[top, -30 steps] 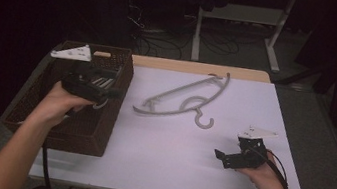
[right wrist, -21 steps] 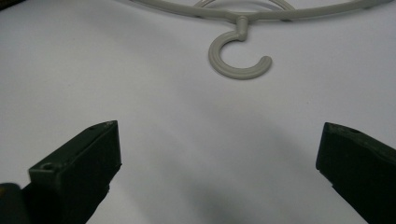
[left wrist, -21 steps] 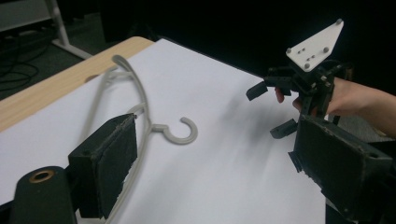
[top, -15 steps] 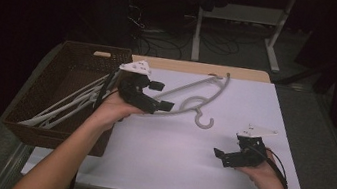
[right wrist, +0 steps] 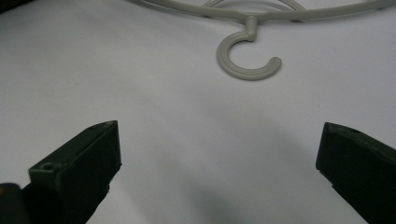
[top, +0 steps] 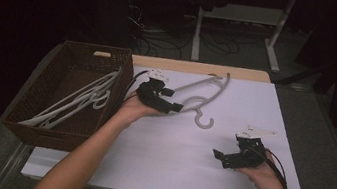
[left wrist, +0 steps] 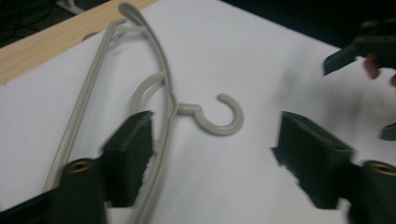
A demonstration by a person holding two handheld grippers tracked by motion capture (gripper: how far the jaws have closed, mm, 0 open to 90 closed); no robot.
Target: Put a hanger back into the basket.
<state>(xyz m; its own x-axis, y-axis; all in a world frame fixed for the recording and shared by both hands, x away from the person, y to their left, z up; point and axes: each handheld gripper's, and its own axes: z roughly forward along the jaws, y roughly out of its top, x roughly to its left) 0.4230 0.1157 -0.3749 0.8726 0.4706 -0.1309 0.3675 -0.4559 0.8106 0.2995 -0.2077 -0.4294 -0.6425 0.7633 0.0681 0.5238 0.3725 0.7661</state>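
Far left, high view: brown wicker basket (top: 28,104) on the left end of the worktop (top: 145,167), with several pale hangers (top: 82,102) lying slantwise inside it.

Just right of the basket: left gripper (top: 171,100) low over the white sheet, at the left arm of a grey plastic hanger (top: 196,98). The hanger lies flat on the worktop, past centre toward the far edge, hook (top: 204,121) pointing at the near side. In the left gripper view the jaws stand apart and have just been closing; the hanger's arm and neck (left wrist: 163,116) run between them, close against the left jaw. Contact with that jaw: cannot tell. The other jaw is well clear of it. No clamp on the hanger.

Right: right gripper (top: 220,157) held low over the near right part of the worktop, well apart from the hanger. Right gripper view: jaws wide apart, bare white sheet between them, hook (right wrist: 247,58) ahead of them.
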